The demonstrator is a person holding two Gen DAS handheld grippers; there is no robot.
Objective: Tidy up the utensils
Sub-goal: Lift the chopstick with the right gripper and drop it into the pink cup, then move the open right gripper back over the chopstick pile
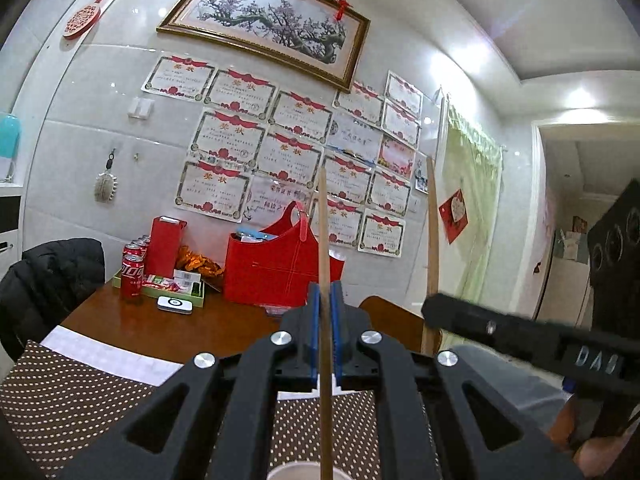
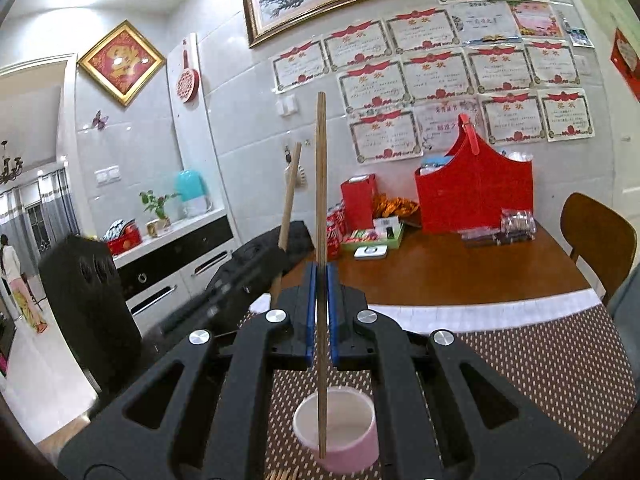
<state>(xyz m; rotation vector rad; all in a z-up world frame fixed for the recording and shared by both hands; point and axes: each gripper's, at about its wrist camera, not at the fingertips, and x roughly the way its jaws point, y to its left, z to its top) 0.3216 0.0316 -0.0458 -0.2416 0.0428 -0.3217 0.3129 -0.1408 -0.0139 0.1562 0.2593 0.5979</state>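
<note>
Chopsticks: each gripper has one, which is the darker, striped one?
The chopstick in the right gripper: the dark striped chopstick stands upright over the pink cup. The left gripper holds a paler, plain chopstick.

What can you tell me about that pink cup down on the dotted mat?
The pink cup is short and round, with a pale pink outside, a white inside and a smooth look like plastic or ceramic. It stands upright on the brown dotted mat, open and apparently empty. A wooden chopstick, clamped upright in the right tool, hangs across its mouth; whether the tip touches the cup cannot be told.
</note>
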